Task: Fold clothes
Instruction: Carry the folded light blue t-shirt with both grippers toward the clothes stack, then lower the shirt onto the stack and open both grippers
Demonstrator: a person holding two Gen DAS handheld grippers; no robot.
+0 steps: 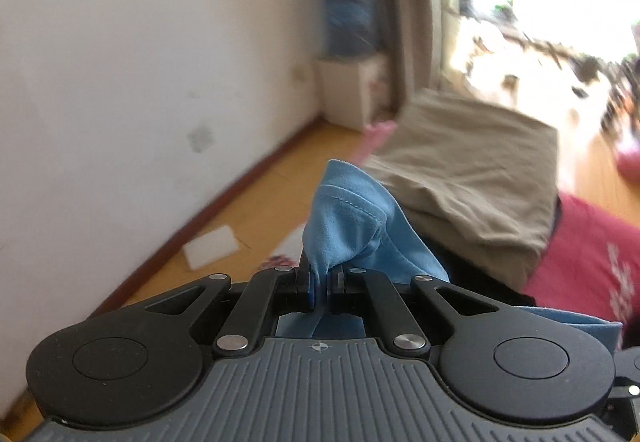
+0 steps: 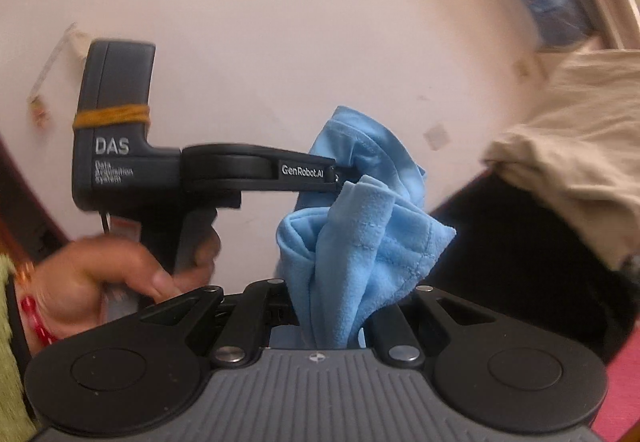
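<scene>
A light blue garment (image 1: pixel 348 214) is bunched up and held between both grippers above the bed. My left gripper (image 1: pixel 320 284) is shut on a pinched fold of it, and the cloth rises in a peak beyond the fingers. In the right wrist view my right gripper (image 2: pixel 334 318) is shut on another bunch of the blue garment (image 2: pixel 372 238), which hides the fingertips. There the left gripper (image 2: pixel 338 176) comes in from the left, held by a hand (image 2: pixel 100 282), its tip buried in the same cloth.
A folded tan cloth (image 1: pixel 460 170) lies on the bed beyond the garment, over something black (image 2: pixel 500 262). A red patterned sheet (image 1: pixel 580 266) covers the bed at right. White wall (image 1: pixel 140 62), wooden floor with a white sheet of paper (image 1: pixel 210 246), and a water dispenser (image 1: pixel 352 22) stand at left.
</scene>
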